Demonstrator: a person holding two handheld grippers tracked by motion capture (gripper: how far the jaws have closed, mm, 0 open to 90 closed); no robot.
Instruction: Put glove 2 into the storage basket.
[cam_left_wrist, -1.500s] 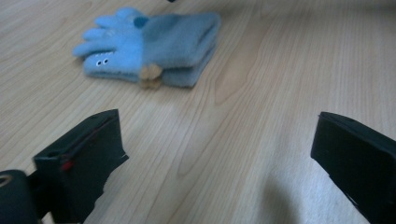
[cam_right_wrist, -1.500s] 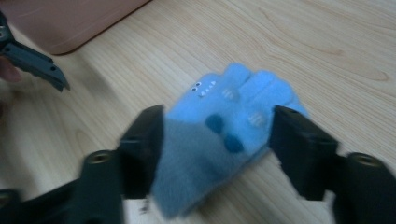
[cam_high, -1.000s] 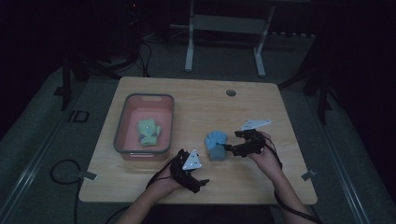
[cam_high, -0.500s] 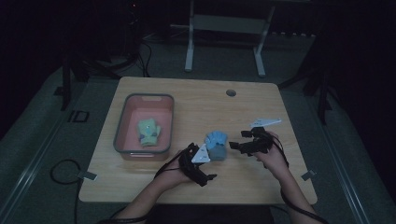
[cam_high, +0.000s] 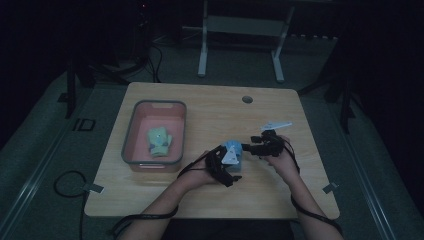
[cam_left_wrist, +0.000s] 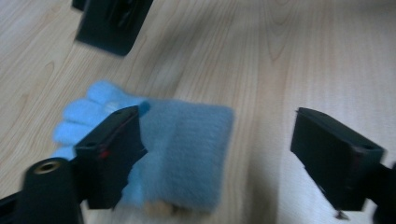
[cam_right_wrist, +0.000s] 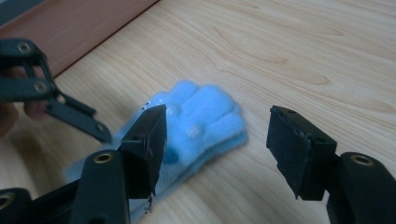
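1. A light blue glove (cam_high: 233, 151) lies flat on the wooden table (cam_high: 210, 107), which stands in a dim room.
2. A red bin (cam_high: 134, 131) holding a green item (cam_high: 158, 141) sits well to its left.
3. The left gripper (cam_left_wrist: 215, 149) and the right gripper (cam_right_wrist: 215, 140) have just been closing; both are still parted, the glove under them, ungripped.

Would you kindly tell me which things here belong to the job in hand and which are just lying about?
In the job:
- blue glove, between both tongs
- left tongs, open, jaws just been closing
- right tongs, open, jaws just been closing

Lying about:
- red bin
- green item inside it
- table
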